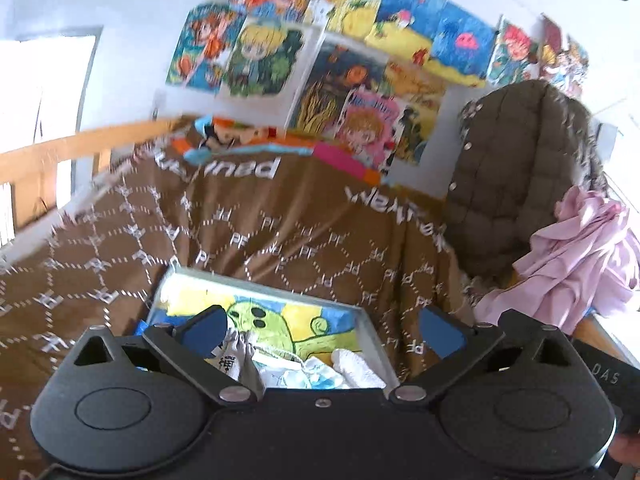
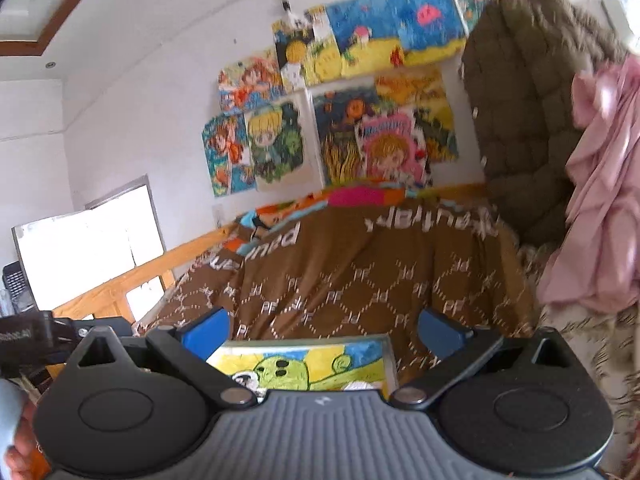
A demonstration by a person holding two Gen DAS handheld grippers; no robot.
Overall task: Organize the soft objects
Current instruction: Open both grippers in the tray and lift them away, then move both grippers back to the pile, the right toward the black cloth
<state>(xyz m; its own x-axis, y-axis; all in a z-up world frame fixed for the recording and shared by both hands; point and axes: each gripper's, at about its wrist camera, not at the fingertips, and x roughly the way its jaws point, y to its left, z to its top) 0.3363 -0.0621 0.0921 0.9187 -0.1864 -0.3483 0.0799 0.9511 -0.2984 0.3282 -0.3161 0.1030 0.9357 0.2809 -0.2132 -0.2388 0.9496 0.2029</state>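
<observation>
A shallow box (image 1: 372, 340) with a painted green-creature picture inside lies on the brown patterned bedspread (image 1: 260, 232). It holds small soft items: a white pouch with dark characters (image 1: 230, 362), a light blue cloth (image 1: 296, 374) and a white knitted piece (image 1: 356, 364). My left gripper (image 1: 324, 328) is open above the box, empty. In the right wrist view the same box (image 2: 390, 356) sits just ahead of my right gripper (image 2: 324, 328), which is open and empty. The bedspread (image 2: 360, 272) fills the middle.
A quilted olive coat (image 1: 516, 168) and a pink garment (image 1: 580, 252) hang at the right; both also show in the right wrist view, the coat (image 2: 524, 120) and the pink garment (image 2: 600, 184). Colourful drawings (image 1: 340, 52) cover the wall. A wooden bed rail (image 1: 52, 152) runs at the left.
</observation>
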